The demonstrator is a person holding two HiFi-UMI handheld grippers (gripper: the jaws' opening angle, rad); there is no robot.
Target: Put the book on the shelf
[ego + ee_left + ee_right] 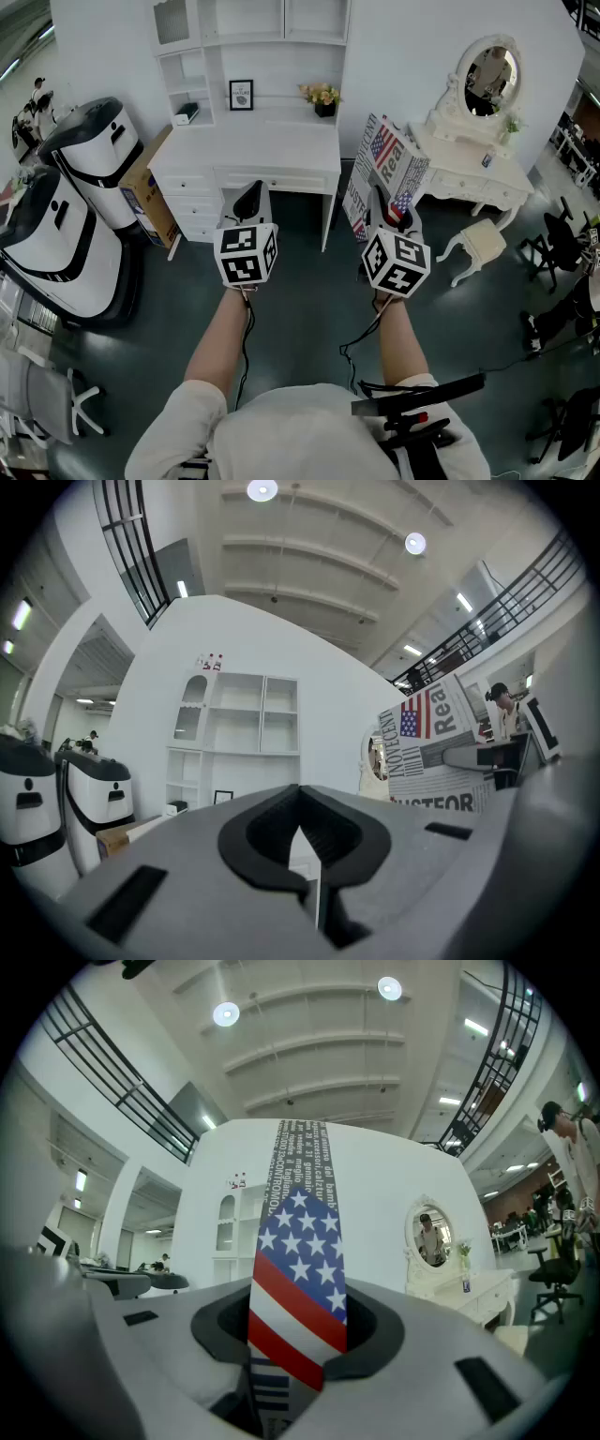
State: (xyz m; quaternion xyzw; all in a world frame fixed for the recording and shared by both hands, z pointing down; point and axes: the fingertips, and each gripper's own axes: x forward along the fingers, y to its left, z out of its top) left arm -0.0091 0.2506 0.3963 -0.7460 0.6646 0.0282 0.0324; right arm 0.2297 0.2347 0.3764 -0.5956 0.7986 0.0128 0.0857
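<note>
Red-striped book (298,1241): thin and flat, clamped edge-on and upright in the right gripper (298,1302), in front of the desk and well short of the shelf (281,101).
Risk: held by one edge, the smooth cover may pivot or slip; a corner may catch the shelf.
Shelf: white, hard, boxy.
Left gripper (300,803): ribbed dark pads together, empty.

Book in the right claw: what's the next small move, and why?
Probably carry the book forward and left toward the shelf above the desk. The right claw grips it in the air, off to the desk's right and short of the shelf.
</note>
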